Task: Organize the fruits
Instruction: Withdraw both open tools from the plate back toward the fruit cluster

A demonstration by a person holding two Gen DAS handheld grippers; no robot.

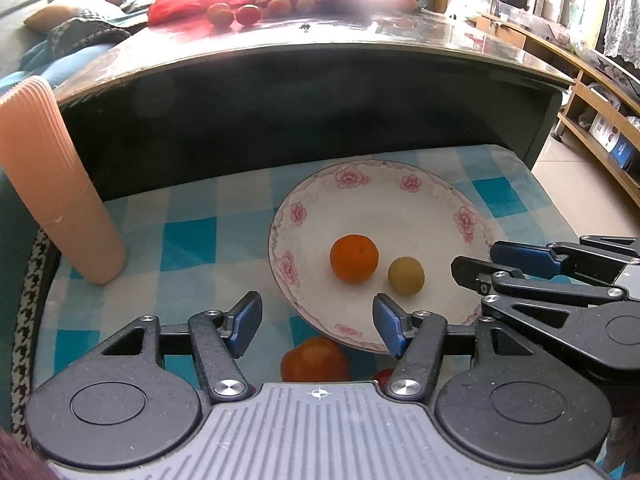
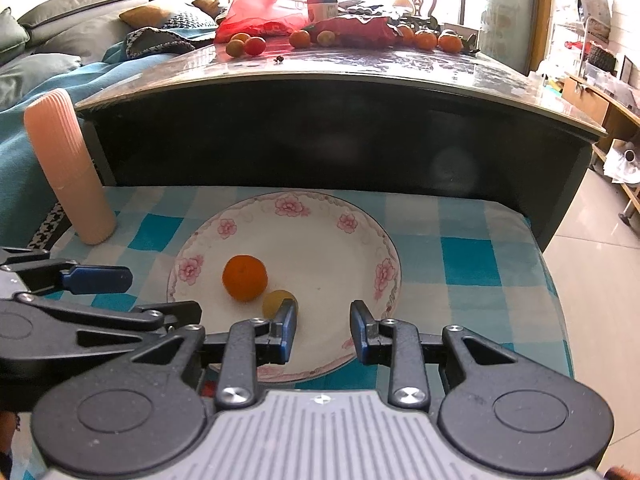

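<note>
A white plate with pink flowers (image 1: 420, 188) (image 2: 328, 224) lies on a blue checked cloth. On it sit an orange (image 1: 354, 258) (image 2: 245, 278) and a small yellow-green fruit (image 1: 406, 276) (image 2: 274, 300), close together. An orange-red fruit (image 1: 314, 360) lies on the cloth just off the plate's near rim, below my left gripper (image 1: 318, 322), which is open and empty. My right gripper (image 2: 324, 328) hovers open and empty over the plate's near side, its left finger beside the yellow-green fruit. Each gripper shows at the edge of the other's view.
A ribbed peach-coloured cup stack (image 1: 52, 184) (image 2: 66, 168) leans at the cloth's left. Behind stands a dark glass-topped table (image 2: 340, 76) carrying several oranges and tomatoes (image 2: 256, 46), a red plastic bag (image 2: 264, 4) and a carton. A sofa lies left; tiled floor and shelves lie right.
</note>
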